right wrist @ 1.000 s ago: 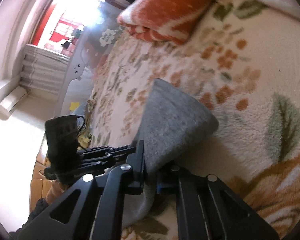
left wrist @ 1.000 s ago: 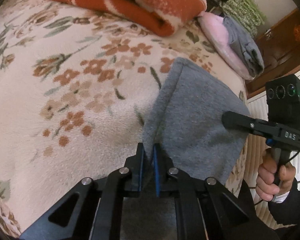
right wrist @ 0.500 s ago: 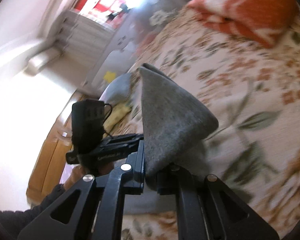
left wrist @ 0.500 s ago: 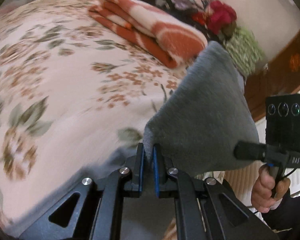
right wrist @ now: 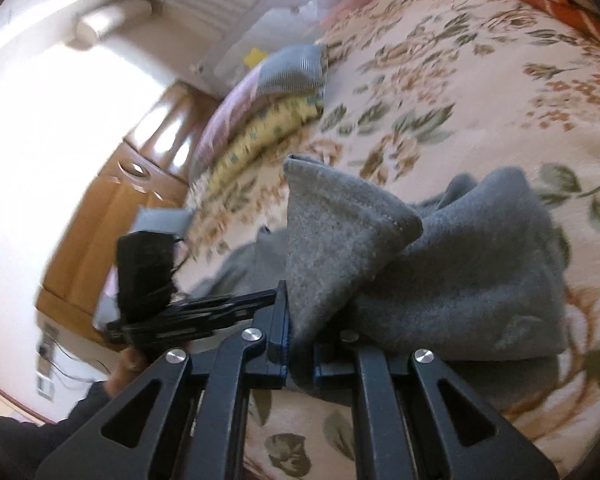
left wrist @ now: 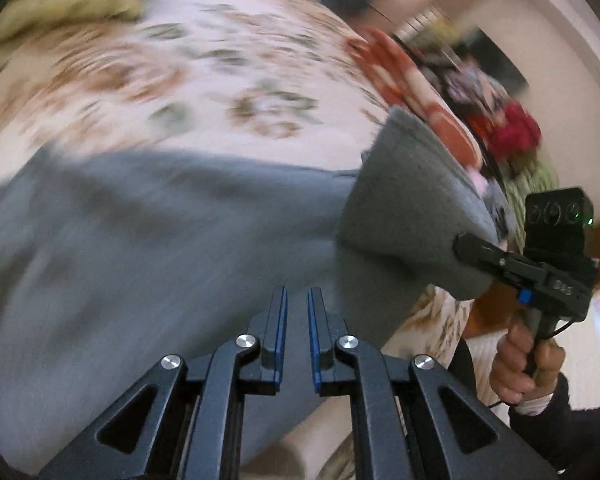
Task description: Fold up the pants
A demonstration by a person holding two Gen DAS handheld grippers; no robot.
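The grey fleece pants (left wrist: 148, 240) lie spread on the floral bedcover (left wrist: 204, 80). In the left wrist view my left gripper (left wrist: 297, 300) hovers just over the pants, its jaws a narrow gap apart with nothing between them. My right gripper (left wrist: 466, 246) shows at the right, shut on a raised end of the pants (left wrist: 412, 208). In the right wrist view my right gripper (right wrist: 300, 320) clamps that grey end (right wrist: 332, 232), which stands up as a cone over the bunched pants (right wrist: 480, 272). My left gripper's body (right wrist: 144, 272) is at the left.
A folded orange and cream blanket (left wrist: 416, 92) lies at the far side of the bed. Stacked folded clothes (right wrist: 260, 120) sit at the bed's head by a wooden cabinet (right wrist: 112, 208). A bed edge runs by my hand (left wrist: 528, 360).
My left gripper has let go of the pants end and opened a little. Both views have swung toward the rest of the pants. My right gripper still holds its end, carried over the pants.
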